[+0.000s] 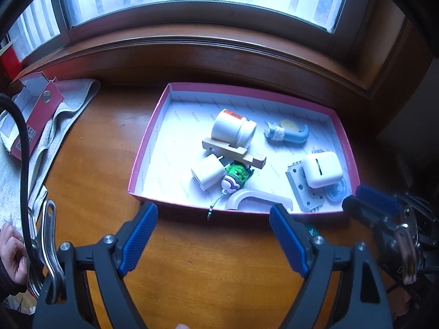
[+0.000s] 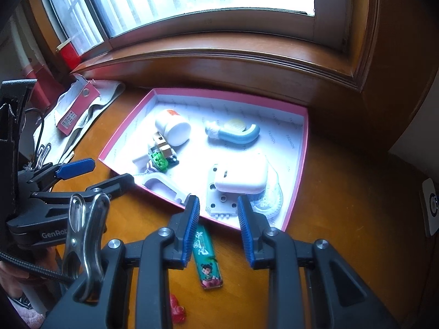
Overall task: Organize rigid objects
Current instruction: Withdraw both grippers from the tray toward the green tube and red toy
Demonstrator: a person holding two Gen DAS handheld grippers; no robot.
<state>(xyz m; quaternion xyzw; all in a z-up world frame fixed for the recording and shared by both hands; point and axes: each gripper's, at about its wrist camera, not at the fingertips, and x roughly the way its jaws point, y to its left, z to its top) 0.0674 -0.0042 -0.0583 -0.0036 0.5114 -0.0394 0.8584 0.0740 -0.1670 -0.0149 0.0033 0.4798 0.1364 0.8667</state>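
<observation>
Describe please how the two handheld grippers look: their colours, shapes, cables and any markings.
Both grippers are black plastic frames with silver bolts. The left gripper and the right gripper each carry two jaws faced with ribbed blue pads. White lettering "GenRob" marks the left one's side. A shiny metal clip hangs at each, and a black cable runs beside the left. A dark sleeve covers the wrist.

Both views ride on the hand-held grippers and look steeply down at the wooden table (image 1: pixel 96 150) toward the window — close in. The left wrist view faces the pink box (image 1: pixel 153 126) square-on at centre frame; the right wrist view sees the same box (image 2: pixel 301 148) from its right — each catches the other gripper at a frame edge.
</observation>
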